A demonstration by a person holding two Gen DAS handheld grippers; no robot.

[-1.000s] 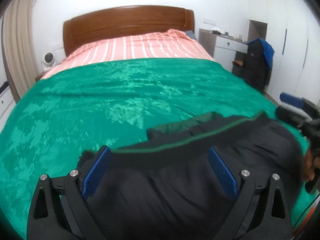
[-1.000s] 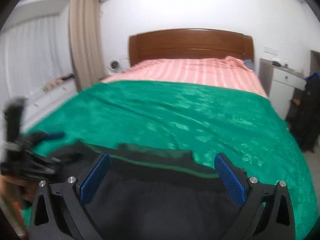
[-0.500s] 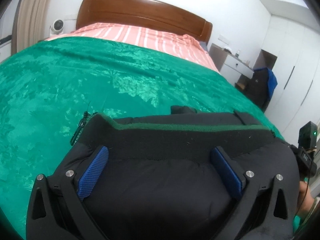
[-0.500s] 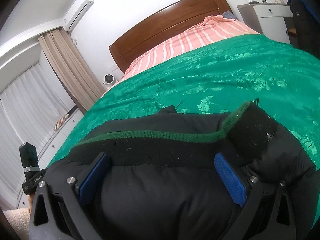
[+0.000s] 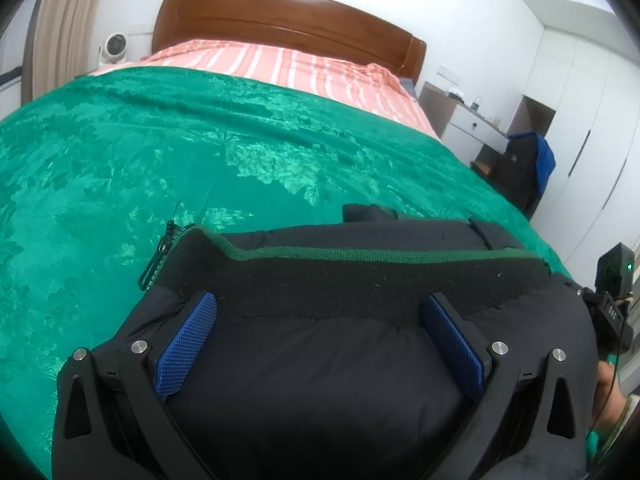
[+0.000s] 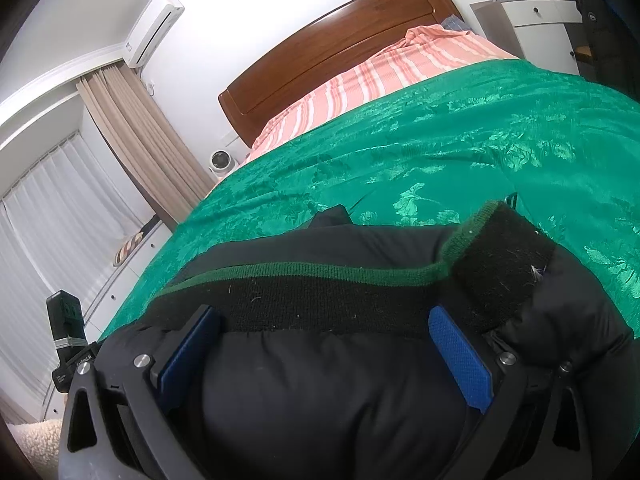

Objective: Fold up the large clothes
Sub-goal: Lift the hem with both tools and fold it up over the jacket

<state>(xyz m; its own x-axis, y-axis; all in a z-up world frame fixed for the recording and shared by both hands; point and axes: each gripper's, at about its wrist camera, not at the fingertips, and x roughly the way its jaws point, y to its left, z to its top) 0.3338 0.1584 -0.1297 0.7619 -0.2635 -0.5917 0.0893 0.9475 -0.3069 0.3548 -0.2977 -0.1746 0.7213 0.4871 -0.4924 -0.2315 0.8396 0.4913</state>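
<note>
A folded black puffer jacket (image 5: 320, 364) with a black knit band edged in green (image 5: 360, 256) lies on the green bedspread (image 5: 160, 168) at the near edge of the bed. My left gripper (image 5: 320, 320) is open, its blue pads (image 5: 186, 344) wide apart with the jacket bulging between them. In the right wrist view the same jacket (image 6: 328, 392) fills the space between the pads (image 6: 460, 360) of my open right gripper (image 6: 324, 344). The knit band (image 6: 320, 292) bends at the right corner. Whether the pads press the fabric is unclear.
A wooden headboard (image 5: 280, 20) and pink striped sheet (image 5: 272, 66) lie at the far end. A white nightstand (image 5: 468, 128) and a chair with dark clothes (image 5: 524, 164) stand to the right. Curtains (image 6: 140, 140) and drawers are on the left. The other gripper shows at each view's edge (image 5: 612, 300).
Both grippers have dropped lower and closer over the jacket, which now fills the space between the pads. The views tilted outward. In the last half second little moved.
</note>
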